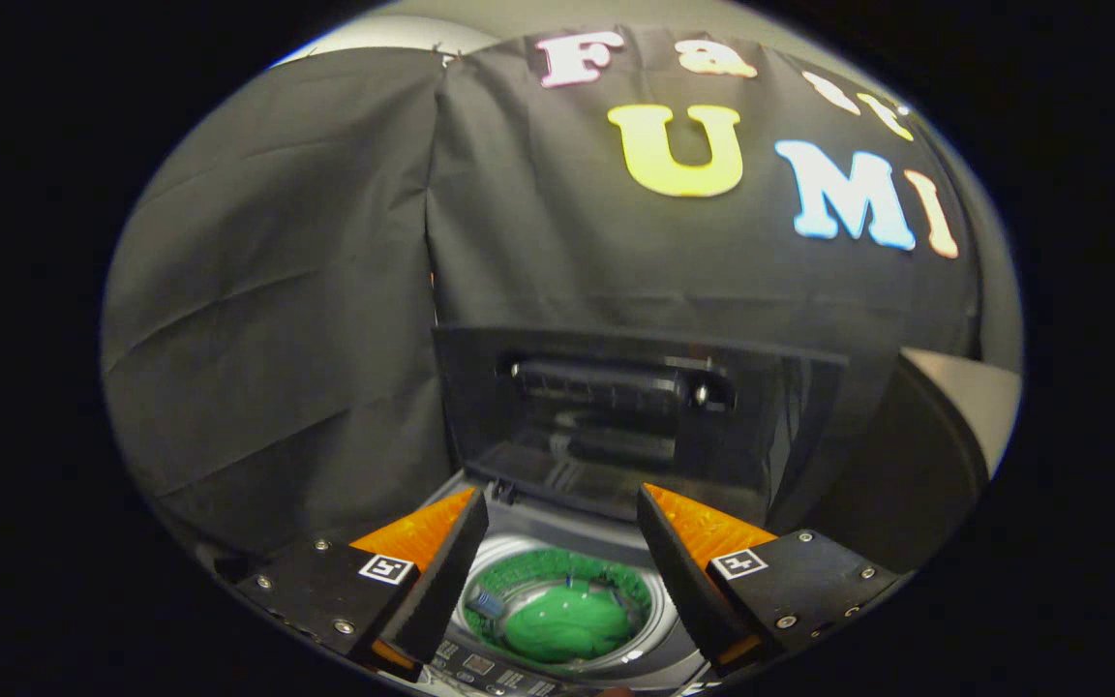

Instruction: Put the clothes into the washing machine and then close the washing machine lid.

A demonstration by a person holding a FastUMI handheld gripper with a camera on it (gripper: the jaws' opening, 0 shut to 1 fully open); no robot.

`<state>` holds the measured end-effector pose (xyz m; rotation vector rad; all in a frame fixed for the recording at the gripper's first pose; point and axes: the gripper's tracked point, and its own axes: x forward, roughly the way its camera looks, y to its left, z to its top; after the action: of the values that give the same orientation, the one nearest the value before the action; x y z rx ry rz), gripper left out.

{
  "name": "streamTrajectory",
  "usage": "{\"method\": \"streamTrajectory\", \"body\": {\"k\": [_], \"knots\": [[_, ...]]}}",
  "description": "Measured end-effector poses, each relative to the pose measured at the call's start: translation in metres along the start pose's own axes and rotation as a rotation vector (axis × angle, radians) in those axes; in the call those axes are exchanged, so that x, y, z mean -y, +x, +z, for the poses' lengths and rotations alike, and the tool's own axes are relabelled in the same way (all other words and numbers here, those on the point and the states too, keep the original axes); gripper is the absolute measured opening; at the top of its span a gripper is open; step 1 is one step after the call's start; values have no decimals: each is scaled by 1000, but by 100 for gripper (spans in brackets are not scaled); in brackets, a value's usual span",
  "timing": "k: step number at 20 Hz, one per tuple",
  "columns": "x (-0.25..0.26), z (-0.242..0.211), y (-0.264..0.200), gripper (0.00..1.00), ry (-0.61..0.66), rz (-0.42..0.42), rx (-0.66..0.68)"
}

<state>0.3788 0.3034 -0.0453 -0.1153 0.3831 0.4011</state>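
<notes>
The gripper (pixel 562 528) is hovering above the washing machine (pixel 519 668) with its fingers spread apart and nothing between them; no cloth is hanging from either one. Through the gap between the fingers, looking down, the round drum opening (pixel 557 605) is sitting directly below. A green garment (pixel 567 624) is lying bunched inside the drum, well under the rim, so the clothes part of the task looks done.

Taking the drum as landmark: the lid (pixel 635 416) is standing raised just behind it, hinged along the drum's far edge and leaning back toward the booth wall (pixel 277 319). Its long axis is running side to side, across the line of the fingers. A dark bar-shaped handle (pixel 606 382) is sitting in a recess near the lid's free upper edge, also lying crosswise. So the lid is lying ahead of and above the fingers, not below them.

Judgement: the step remaining is closing the lid. The fingers would need to be reaching up and forward past the drum to the lid's top edge or handle, then drawing it toward the near side and down.

On the drum's near side, a control panel (pixel 490 670) is showing. Room behind the lid looks tight, with the cloth wall hanging close.
</notes>
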Motion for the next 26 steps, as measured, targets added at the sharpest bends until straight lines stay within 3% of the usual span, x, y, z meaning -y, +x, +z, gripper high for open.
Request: {"method": "streamTrajectory", "body": {"k": [4,8,15,26], "knots": [[2,48,6,96,-25,-30,126],[13,79,24,96,-11,-70,159],[32,94,70,96,82,-158,80],[52,97,135,96,79,-256,-83]]}}
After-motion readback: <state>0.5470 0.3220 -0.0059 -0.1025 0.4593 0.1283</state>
